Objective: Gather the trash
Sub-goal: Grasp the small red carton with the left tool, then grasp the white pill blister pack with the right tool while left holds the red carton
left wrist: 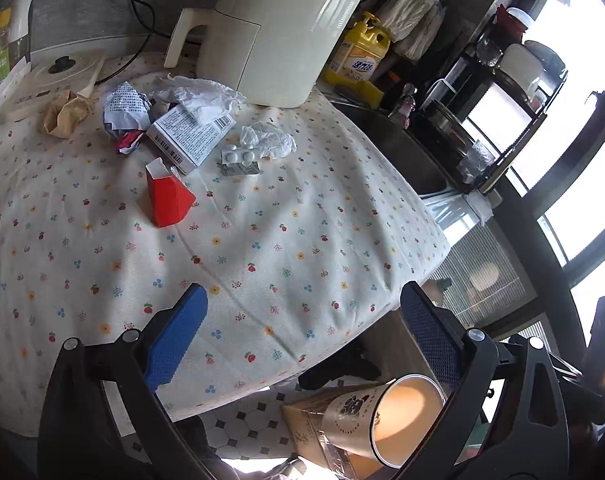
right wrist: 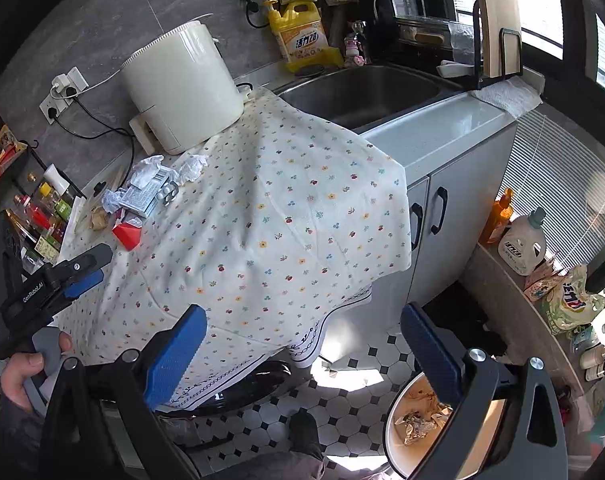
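Trash lies at the far side of the flowered tablecloth (left wrist: 262,248): a red carton (left wrist: 168,196), a white printed box (left wrist: 190,136), a pill blister (left wrist: 240,156), crumpled white tissues (left wrist: 268,138), a crumpled printed leaflet (left wrist: 126,108) and a brown paper wad (left wrist: 64,114). My left gripper (left wrist: 302,300) is open and empty above the table's near edge. The same trash pile (right wrist: 150,192) shows in the right wrist view. My right gripper (right wrist: 302,320) is open and empty, off the table's corner. A trash bin (right wrist: 418,420) with crumpled scraps sits on the floor below it; it also shows in the left wrist view (left wrist: 398,416).
A cream appliance (left wrist: 278,28) stands at the back of the table, with a yellow detergent bottle (left wrist: 358,52) and a steel sink (right wrist: 362,92) to its right. A cardboard box (left wrist: 306,428) lies beside the bin. Bottles (right wrist: 518,240) line a ledge at right.
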Motion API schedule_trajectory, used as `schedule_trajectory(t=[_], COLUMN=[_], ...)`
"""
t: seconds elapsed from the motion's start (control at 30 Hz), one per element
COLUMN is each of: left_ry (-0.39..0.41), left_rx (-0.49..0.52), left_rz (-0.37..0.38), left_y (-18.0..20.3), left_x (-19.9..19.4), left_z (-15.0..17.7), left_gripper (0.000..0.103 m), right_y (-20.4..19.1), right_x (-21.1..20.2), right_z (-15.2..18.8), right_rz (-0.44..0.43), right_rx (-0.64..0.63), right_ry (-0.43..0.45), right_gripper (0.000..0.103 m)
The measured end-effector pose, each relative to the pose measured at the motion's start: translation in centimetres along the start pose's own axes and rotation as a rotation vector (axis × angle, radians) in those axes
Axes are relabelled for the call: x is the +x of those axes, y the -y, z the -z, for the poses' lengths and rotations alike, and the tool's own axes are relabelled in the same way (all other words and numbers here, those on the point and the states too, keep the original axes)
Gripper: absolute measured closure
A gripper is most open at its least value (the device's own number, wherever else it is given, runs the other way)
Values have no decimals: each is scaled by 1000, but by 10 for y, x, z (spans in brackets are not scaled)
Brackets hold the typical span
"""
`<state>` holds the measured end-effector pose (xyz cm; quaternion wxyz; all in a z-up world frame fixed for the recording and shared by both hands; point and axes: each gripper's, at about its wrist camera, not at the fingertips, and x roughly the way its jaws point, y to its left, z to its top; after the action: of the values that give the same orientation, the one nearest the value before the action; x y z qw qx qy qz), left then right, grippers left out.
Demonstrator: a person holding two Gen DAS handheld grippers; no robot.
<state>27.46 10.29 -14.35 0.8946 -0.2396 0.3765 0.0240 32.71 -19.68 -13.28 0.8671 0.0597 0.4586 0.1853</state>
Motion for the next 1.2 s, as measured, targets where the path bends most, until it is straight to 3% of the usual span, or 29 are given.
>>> schedule_trajectory(t=[0.33,0.57,0.8,0.87,0.93,1.2], left_ry=[-4,-56,-102,-119,-142,-87], left_rx=[-9,11,13,8,-6,-29], left_rz=[3,17,14,5,7,-3], left_y=[-57,-88,-98,-99,-103,-113], left_x=[15,41,69,75,80,56], left_z=[-38,-63,-72,-71,-69,-69], left_gripper=[13,18,33,45,77,77], right_y=[-54,-84,-104,-104,-104,-128], right_x=[30,51,48,50,53,89], right_z=[-15,-17,-16,-18,-22,-48], right_rz=[23,51,99,107,106,48], right_rx=[22,75,54,60,69,-14], right_ry=[24,35,30,23,18,-22], right_gripper=[8,8,8,8,8,8])
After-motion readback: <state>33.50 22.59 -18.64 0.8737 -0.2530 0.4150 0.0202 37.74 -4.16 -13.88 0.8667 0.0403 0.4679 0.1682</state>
